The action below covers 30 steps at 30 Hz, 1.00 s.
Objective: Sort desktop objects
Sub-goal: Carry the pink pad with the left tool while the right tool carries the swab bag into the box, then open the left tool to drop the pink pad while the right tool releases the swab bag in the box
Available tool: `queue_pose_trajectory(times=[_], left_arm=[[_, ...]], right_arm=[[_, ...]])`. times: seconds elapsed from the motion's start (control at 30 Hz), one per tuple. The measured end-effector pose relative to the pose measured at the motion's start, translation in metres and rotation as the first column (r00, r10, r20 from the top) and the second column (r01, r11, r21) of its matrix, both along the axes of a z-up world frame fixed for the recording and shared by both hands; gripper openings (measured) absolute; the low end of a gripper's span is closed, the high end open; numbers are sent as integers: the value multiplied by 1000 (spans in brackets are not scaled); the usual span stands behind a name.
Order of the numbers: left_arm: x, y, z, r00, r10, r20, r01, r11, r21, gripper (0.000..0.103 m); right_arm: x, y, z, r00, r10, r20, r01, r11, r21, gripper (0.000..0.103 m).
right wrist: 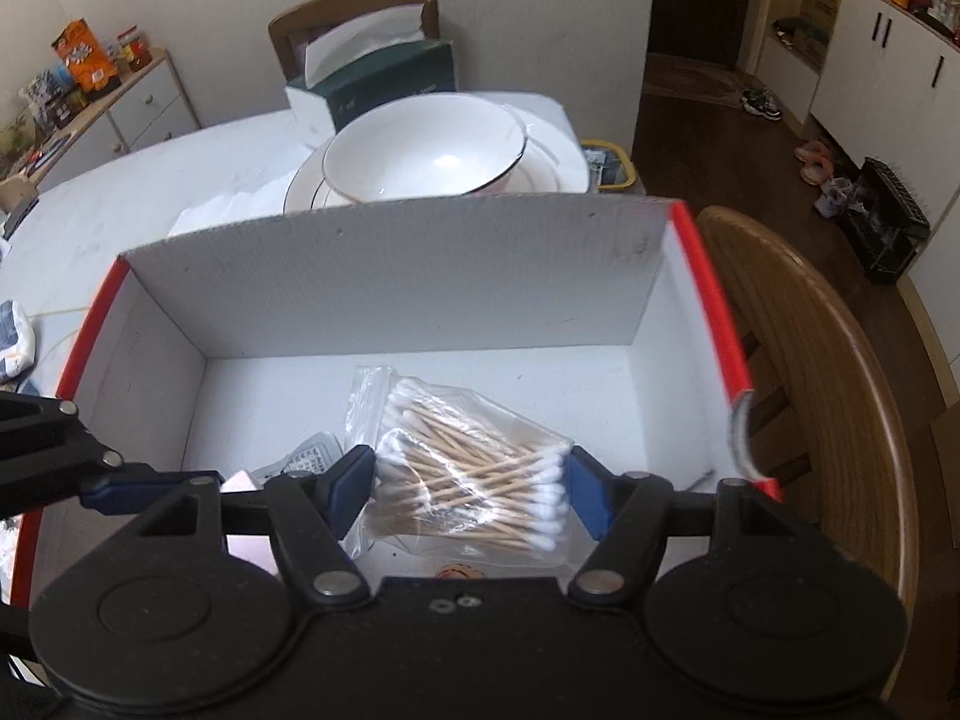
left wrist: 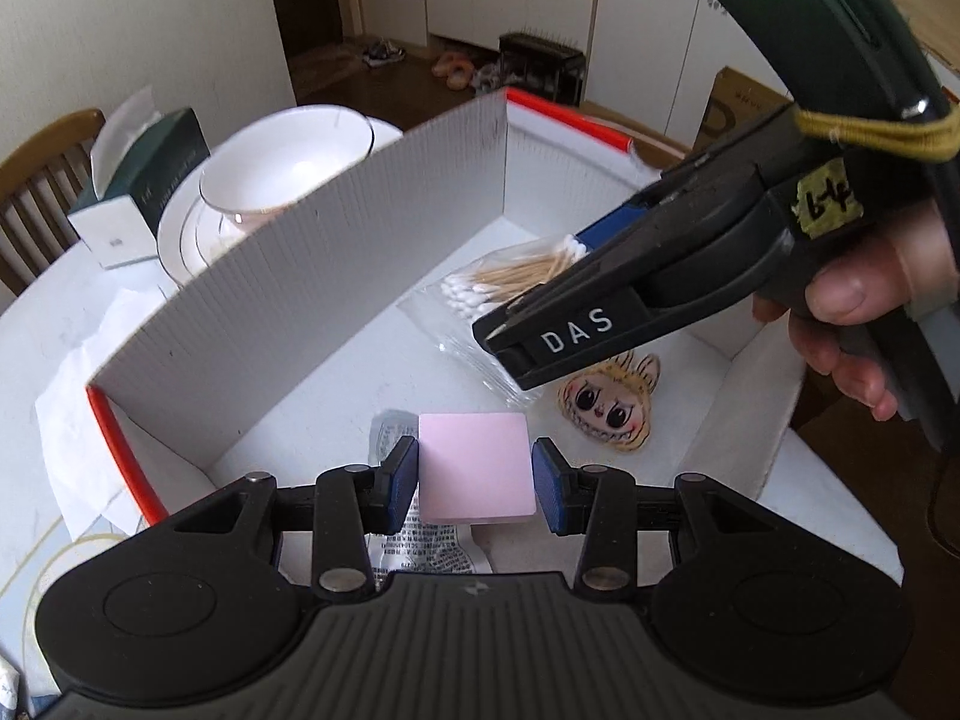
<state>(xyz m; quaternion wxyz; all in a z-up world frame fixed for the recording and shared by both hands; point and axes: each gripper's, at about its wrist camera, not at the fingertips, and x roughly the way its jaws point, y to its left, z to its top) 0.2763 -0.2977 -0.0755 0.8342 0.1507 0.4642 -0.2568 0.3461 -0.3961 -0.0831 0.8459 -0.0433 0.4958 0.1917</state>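
Cotton swabs bag is bracketed by the right gripper: pads sit at the bag's two ends, wide apart, contact with the plastic not confirmable, so a grip cannot be told. Swab sticks run roughly jaw to jaw, so closure would press along the long axis rather than across it. Bag lies flat on the floor of the white box, mid-floor, directly ahead of the right jaws.

Pink sticky-note pad is framed by the left gripper: blue pads stand just beside its left and right edges, a narrow gap visible on each side, so jaws are judged open, not clamped. Pad rests on a printed packet on the box floor, near wall side.

Outward: cartoon face sticker lies on the floor between pad and swabs, under the right gripper's nose. Bowl on plates and tissue box stand behind the box's tall flap.

Judgement: each item is nearer its own gripper; items are already inside the box.
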Motion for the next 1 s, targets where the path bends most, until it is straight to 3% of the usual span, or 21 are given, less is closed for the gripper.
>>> queue_pose_trajectory(times=[0.83, 1.0], left_arm=[[16, 2, -32, 981, 20, -195, -15, 1000, 25, 40], [13, 6, -30, 981, 25, -191, -23, 1000, 11, 43]], right_arm=[[20, 15, -23, 992, -8, -129, -2, 997, -72, 69], [19, 14, -22, 993, -14, -121, 7, 998, -61, 79]])
